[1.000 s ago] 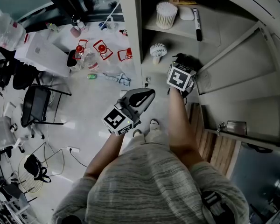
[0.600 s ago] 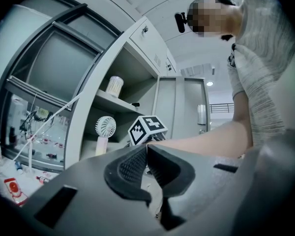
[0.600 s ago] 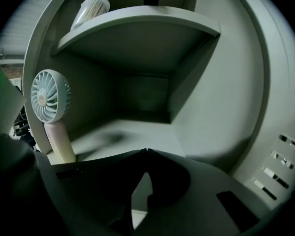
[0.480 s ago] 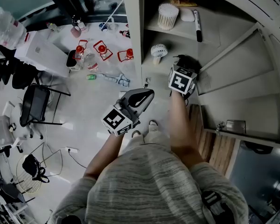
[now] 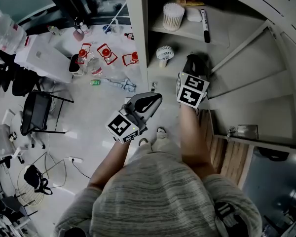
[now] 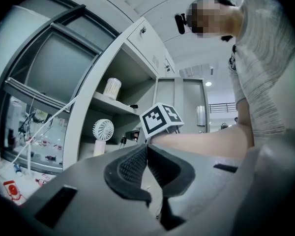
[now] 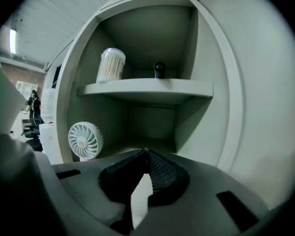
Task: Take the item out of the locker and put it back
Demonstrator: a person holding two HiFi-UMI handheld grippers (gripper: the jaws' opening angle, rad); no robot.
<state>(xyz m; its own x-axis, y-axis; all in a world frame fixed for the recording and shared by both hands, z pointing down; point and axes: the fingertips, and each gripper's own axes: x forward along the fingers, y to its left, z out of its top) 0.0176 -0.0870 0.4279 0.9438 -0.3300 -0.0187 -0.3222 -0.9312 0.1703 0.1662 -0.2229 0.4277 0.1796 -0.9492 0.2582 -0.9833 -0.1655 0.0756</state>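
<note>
Right gripper (image 5: 192,62) is reaching into the open locker (image 5: 138,43), lower compartment, just under the upper shelf (image 7: 147,88). Its jaws are sitting tip to tip, fully closed. Nothing is showing between the pads, so it's carrying nothing I can see.

Left gripper (image 5: 157,98) is hanging outside the locker, in front of its left wall and over the floor (image 5: 89,102). Its jaws are also meeting at the tips, with nothing in them. Its view is looking across at the right gripper's marker cube (image 6: 161,121) and the person's forearm (image 6: 201,142) going into the locker.

Which item the task means isn't clear. Everything I can see is sitting in the locker:
- small white fan (image 5: 165,53) is standing upright on the lower compartment floor near the left wall, left of the right gripper and apart from it
- cotton swab jar (image 5: 173,15) is standing upright on the upper shelf, left side
- black marker (image 5: 204,25) is lying on the same shelf, right of the jar, with a small white object (image 5: 193,15) between them — can't tell what that one is

Locker door (image 5: 256,68) is standing open at the right of the head view. A black chair (image 5: 37,110) and some red-topped containers (image 5: 107,52) are sitting out on the floor, well left of the locker.
</note>
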